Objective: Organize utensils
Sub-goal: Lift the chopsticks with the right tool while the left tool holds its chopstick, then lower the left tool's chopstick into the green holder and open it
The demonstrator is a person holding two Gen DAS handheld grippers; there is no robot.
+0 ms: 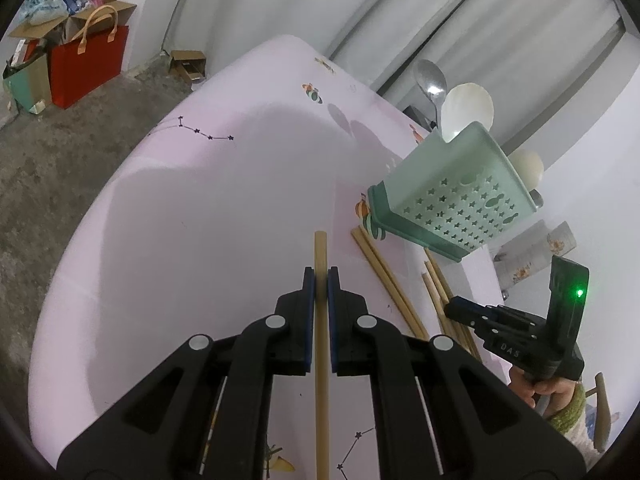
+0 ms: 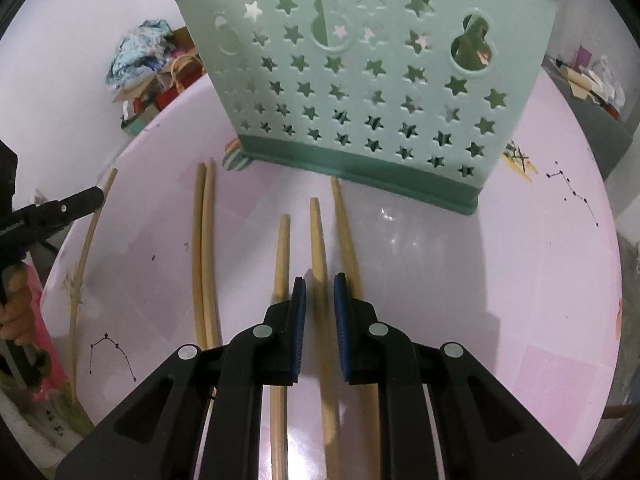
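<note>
— Pinching one chopstick [image 1: 321,254], the left gripper [image 1: 321,282] hides its middle; its near end is cut off by the frame.
— And the right gripper [image 2: 320,292]?
— Fingers slightly spread astride a chopstick [image 2: 318,236] lying on the pink table [image 2: 520,280], not pressing it. The green holder [image 2: 360,80] stands just beyond.
— Any writing?
— "DAS" on the right gripper's side, partly legible. Open tabletop lies left.

Chopsticks [image 2: 318,248] on table [image 2: 520,280] before basket [image 2: 360,80]
</note>
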